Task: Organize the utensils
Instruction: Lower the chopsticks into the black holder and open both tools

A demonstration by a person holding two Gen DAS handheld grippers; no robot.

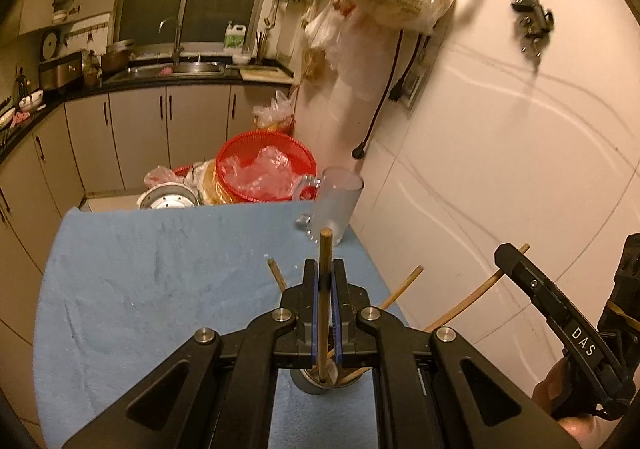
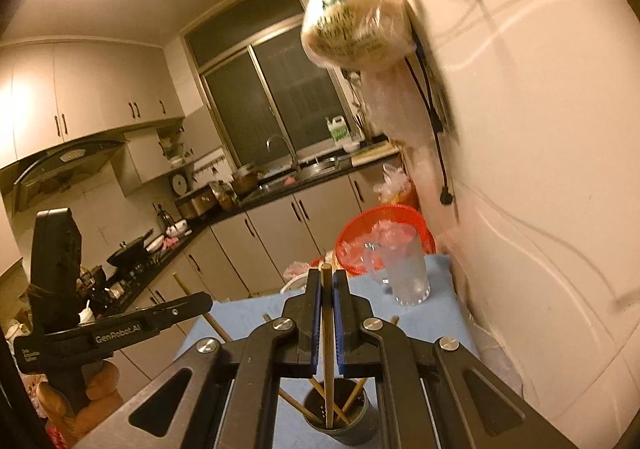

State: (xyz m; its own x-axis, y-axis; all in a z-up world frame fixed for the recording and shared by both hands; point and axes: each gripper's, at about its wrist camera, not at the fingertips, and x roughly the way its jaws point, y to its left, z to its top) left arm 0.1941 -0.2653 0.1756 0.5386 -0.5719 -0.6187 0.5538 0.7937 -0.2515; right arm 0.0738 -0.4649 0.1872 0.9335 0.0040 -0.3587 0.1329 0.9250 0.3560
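The chopstick [image 1: 325, 289] in your left gripper [image 1: 325, 269] stood upright, its top end poking out toward twelve o'clock past the fingertips and its lower end reaching down into the metal cup [image 1: 326, 383] at six o'clock, directly under the jaws. Your left fingers [image 1: 310, 289] were pinched narrow, the blue pads pressing the stick on both sides. More chopsticks [image 1: 400, 291] leaned out of that cup toward one and two o'clock, and one short end showed at eleven. In the right wrist view it was the same story: your right gripper [image 2: 326, 281] was clamped tight on a second chopstick [image 2: 327, 329], its fingers [image 2: 341, 309] nearly together, with the stick running from twelve o'clock down into the cup [image 2: 340, 415] at six, where several others [image 2: 354, 397] fanned against the rim. The cup sat on the blue cloth [image 1: 160, 289] covering the table. Beyond the fingers, at about one o'clock, a frosted glass mug [image 1: 338, 205] stood near the cloth's far edge by the wall, well apart from the cup. Behind it, at twelve o'clock, lay a red basket [image 1: 240, 153] holding crumpled plastic.
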